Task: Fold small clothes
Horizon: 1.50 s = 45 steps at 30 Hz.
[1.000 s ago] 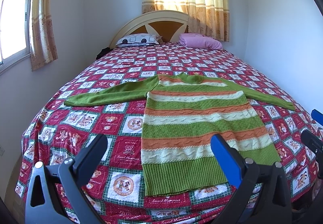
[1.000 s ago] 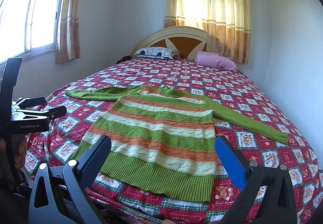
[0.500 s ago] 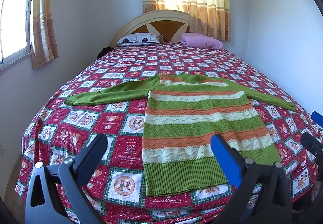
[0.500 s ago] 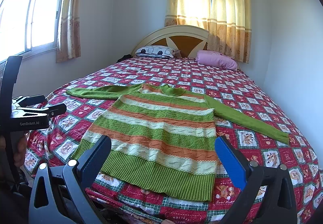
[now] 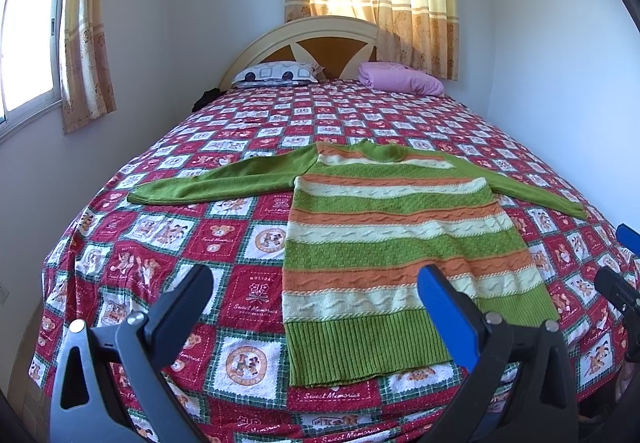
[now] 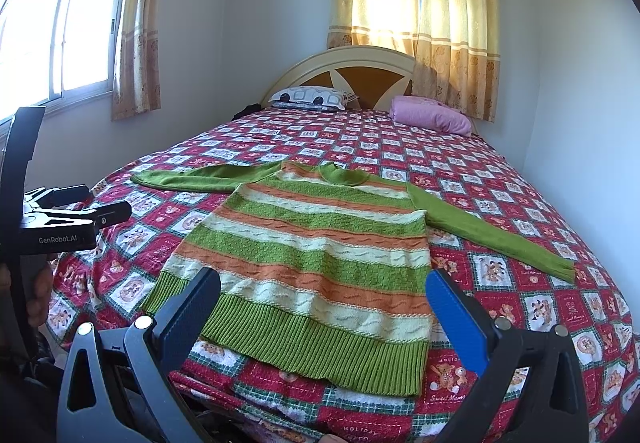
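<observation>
Patchwork bedspread [image 5: 248,307] carries the striped sweater [image 5: 396,243] flat, sleeves spread — laid ready for folding. Left gripper [image 5: 316,283] and right gripper [image 6: 324,283] hover at its hem, jaws spread, empty.

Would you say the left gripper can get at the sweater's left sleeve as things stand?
Probably yes. The left gripper is open and holds nothing, and the left sleeve lies flat and uncovered on the bedspread, though farther off than the hem.

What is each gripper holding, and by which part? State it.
Nothing is held. The left gripper and right gripper both have jaws wide open, short of the sweater lying flat on the bed.
</observation>
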Each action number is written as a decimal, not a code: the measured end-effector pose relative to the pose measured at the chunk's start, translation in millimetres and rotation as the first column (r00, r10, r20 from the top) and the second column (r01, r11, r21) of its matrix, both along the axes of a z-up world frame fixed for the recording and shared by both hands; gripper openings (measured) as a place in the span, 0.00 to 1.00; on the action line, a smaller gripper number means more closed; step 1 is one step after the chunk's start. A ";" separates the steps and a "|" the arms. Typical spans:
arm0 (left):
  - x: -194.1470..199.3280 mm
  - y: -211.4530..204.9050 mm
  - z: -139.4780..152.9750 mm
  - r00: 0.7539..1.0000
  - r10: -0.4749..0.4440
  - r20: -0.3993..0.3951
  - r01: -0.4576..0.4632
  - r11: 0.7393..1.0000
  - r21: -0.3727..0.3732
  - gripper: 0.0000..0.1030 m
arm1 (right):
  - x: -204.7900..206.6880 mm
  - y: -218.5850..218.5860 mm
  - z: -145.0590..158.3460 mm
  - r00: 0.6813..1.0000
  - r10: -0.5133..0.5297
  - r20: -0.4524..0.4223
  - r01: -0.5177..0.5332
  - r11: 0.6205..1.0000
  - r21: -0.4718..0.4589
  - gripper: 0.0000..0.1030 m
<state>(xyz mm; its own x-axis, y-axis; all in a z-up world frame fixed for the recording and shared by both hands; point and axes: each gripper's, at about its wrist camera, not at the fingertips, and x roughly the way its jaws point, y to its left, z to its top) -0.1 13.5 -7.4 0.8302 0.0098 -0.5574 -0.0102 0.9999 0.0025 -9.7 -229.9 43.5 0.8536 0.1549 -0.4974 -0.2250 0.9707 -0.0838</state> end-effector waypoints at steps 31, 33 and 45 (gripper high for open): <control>89.4 2.3 -38.8 0.992 -0.039 -0.118 0.040 0.999 0.005 1.00 | 78.3 -112.1 -50.4 0.954 -0.235 -0.185 0.252 0.965 0.074 0.99; 103.7 0.0 -39.1 0.990 -0.058 -0.127 0.058 0.998 -0.003 1.00 | 88.7 -138.6 -54.5 0.935 -0.294 -0.197 0.316 0.945 0.085 0.99; 204.7 -4.6 -54.7 0.991 -0.029 -0.133 0.044 0.993 0.107 1.00 | 152.3 -316.1 -66.4 0.755 -0.556 -0.349 0.643 0.732 0.226 0.99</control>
<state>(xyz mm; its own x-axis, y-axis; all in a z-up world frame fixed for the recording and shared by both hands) 204.6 8.9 -62.2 0.7513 0.0473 -0.6583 0.0341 0.9933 0.1103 142.6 -546.1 -22.9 0.6794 -0.1643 -0.7151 0.4437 0.8682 0.2220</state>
